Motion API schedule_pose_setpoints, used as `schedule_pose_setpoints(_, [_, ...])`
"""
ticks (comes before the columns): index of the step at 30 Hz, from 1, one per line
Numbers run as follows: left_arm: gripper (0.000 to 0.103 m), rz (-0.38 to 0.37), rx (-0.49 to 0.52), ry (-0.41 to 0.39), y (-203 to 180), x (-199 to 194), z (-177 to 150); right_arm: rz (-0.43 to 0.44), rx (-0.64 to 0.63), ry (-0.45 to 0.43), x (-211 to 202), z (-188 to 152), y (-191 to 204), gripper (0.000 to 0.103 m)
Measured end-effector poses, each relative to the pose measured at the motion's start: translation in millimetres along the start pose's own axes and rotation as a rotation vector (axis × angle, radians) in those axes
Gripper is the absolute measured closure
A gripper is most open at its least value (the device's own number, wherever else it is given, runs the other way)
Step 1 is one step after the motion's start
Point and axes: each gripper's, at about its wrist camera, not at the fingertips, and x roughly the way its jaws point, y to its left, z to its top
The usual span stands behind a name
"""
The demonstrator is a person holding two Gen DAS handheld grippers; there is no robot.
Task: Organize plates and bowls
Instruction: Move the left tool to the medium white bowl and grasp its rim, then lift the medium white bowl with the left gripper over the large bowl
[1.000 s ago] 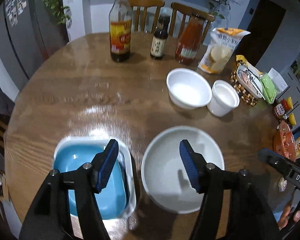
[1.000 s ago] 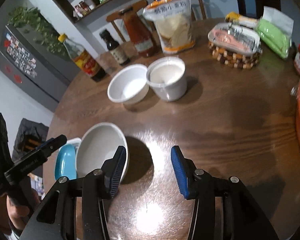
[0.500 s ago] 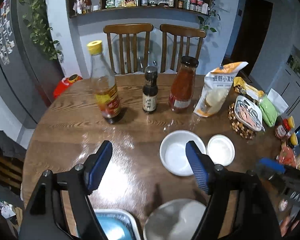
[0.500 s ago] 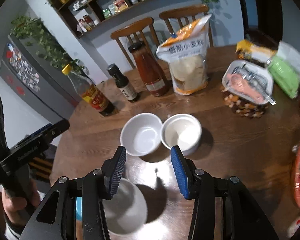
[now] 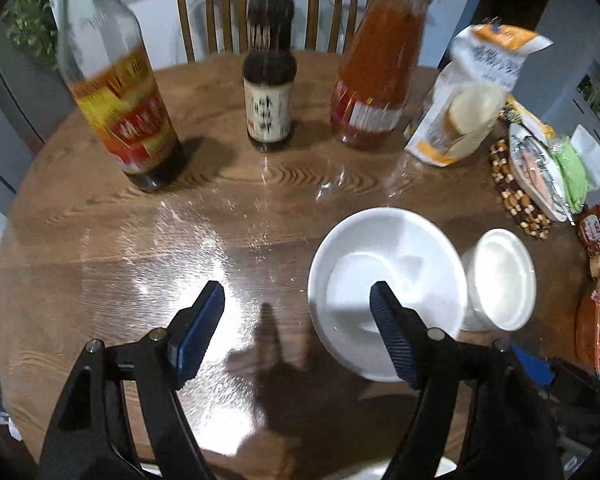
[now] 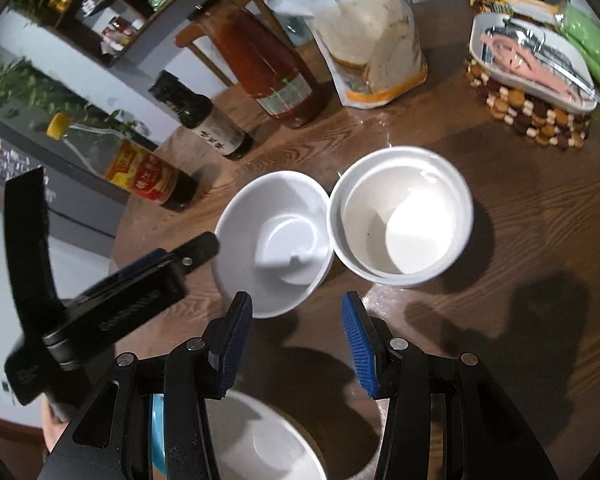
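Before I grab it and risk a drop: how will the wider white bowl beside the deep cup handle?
The wide white bowl looks glazed, so probably slippery and breakable. Its rim touches the deep white cup, so a push may nudge that too. Its narrow base suggests tipping if pinched by one edge.

Count of the things on the worktop

White bowls: three, namely a shallow bowl, a deeper bowl touching it, and a third bowl at the near edge. Blue dish: one. Bottles: three, a yellow-capped bottle, a small dark bottle and a red sauce bottle. Flour bag: one. Chairs: two.
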Motion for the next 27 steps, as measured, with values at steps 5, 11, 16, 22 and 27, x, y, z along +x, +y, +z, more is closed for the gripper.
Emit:
schedule_pose_setpoints(5, [0.045, -0.022, -0.024, 0.050, 4, 29, 0, 0.008, 0.050, -0.004, 19, 3, -4, 0.055])
schedule_pose_setpoints(11, [0.076, -0.049, -0.007, 0.068, 0, 42, 0, 0.003, 0.050, -0.011, 31, 7, -2, 0.065])
schedule_pose_setpoints(16, [0.085, -0.049, 0.011, 0.049, -1, 43, -2, -0.008, 0.038, 0.003, 39, 10, -3, 0.079])
schedule_pose_setpoints(22, [0.088, -0.058, 0.033, 0.049, -5, 48, -3, 0.006, 0.037, 0.021, 47, 11, -7, 0.080])
schedule_pose_setpoints(27, [0.090, -0.053, 0.052, 0.028, -7, 44, -7, 0.010, 0.024, 0.022, 44, 7, -5, 0.081])
